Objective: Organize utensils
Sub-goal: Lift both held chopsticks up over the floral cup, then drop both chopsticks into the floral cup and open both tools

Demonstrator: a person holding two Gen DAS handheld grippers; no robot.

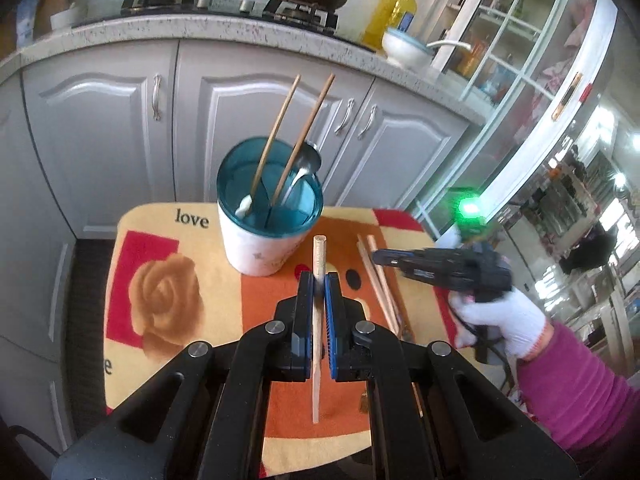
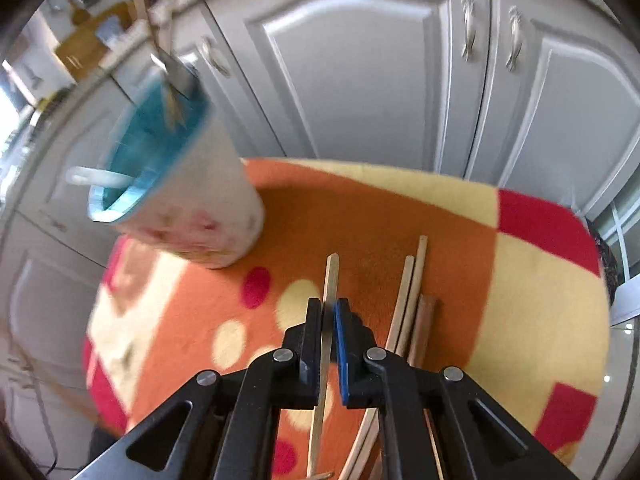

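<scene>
Nearest the left wrist camera, the left gripper [image 1: 319, 280] has its jaws pressed in on a pale wooden chopstick [image 1: 318, 320], which runs lengthwise between the blue pads and pokes out ahead toward the cup. The right gripper [image 2: 329, 308] looks the same in its own view: jaws nearly together around a second chopstick [image 2: 330, 280], though motion blur makes it hard to say how firmly it pinches. These sticks are light, stiff and smooth, so I judge that a hold near the middle or the thicker end will keep each from pivoting or sliding; gripped near a tip, a stick would likely swing. Just to the right of the held one, in the right wrist view, a few more loose chopsticks [image 2: 412, 300] lie side by side on the patterned cloth [image 1: 160, 280] that covers the small table. A little farther on stands the utensil holder [image 1: 264, 232], a white cup with a teal divided insert, upright on the cloth and already carrying two chopsticks, a metal spoon [image 1: 310, 158] and a white utensil. Its opening is narrow and the cup looks light, so a careless drop could tip it. Beyond it are the grey cabinet doors [image 1: 120, 120].
</scene>
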